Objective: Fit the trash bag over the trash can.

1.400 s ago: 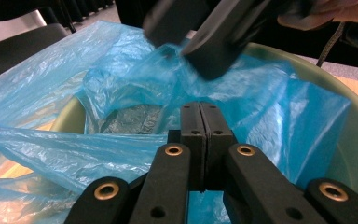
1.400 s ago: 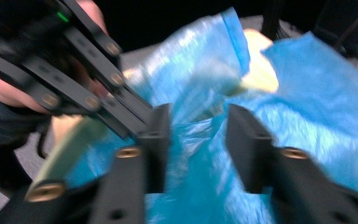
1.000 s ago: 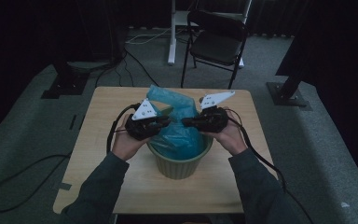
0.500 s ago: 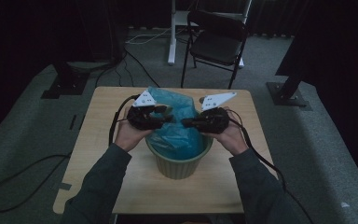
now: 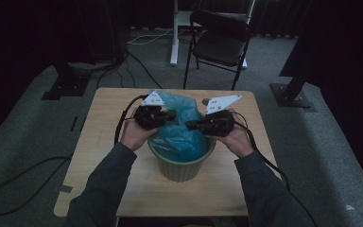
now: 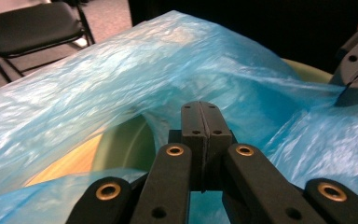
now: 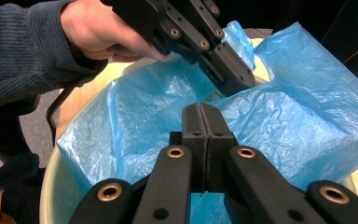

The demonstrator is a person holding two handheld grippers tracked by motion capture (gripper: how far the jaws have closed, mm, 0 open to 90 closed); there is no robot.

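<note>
A green pot (image 5: 182,165) stands near the middle of the wooden surface (image 5: 104,142), with a blue plastic bag (image 5: 182,135) lying in its mouth and rising over the far rim. The left gripper (image 5: 168,115) has just closed its fingers flat together; they lie against the bag's film on the left side of the pot, and whether they pinch it I cannot tell. The right gripper (image 5: 191,125) meets it from the right over the bag, its fingers also pressed flat together, with blue film right at their tips (image 7: 200,119).
</note>
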